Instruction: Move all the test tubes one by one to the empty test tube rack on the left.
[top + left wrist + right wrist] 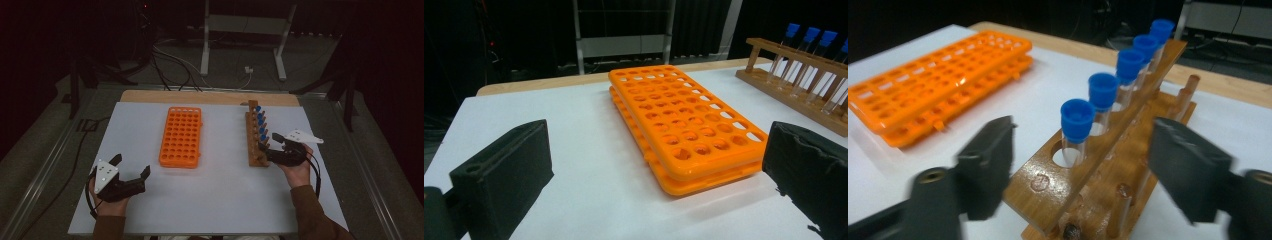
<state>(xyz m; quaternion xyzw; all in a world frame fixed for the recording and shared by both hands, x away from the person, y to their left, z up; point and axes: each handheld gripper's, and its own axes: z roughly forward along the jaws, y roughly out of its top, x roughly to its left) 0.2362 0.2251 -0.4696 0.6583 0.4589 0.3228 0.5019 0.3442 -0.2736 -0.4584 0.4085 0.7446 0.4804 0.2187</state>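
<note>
A wooden tube rack [254,150] stands right of centre and holds several clear tubes with blue caps [260,125]. My right gripper [270,144] is at its near end. In the right gripper view the jaws [1083,165] stand apart on either side of that end of the rack [1128,150], with the nearest blue-capped tube [1077,120] just ahead and nothing pressed between the pads. An empty orange tube rack [181,136] lies flat at the centre. My left gripper [132,167] rests open near the front left, facing the orange rack [684,125].
The white table top [215,195] has a wooden strip [200,96] along its far edge. Behind it on the floor stand a metal frame [205,55] and loose cables [170,60]. Metal rails run along both sides of the table.
</note>
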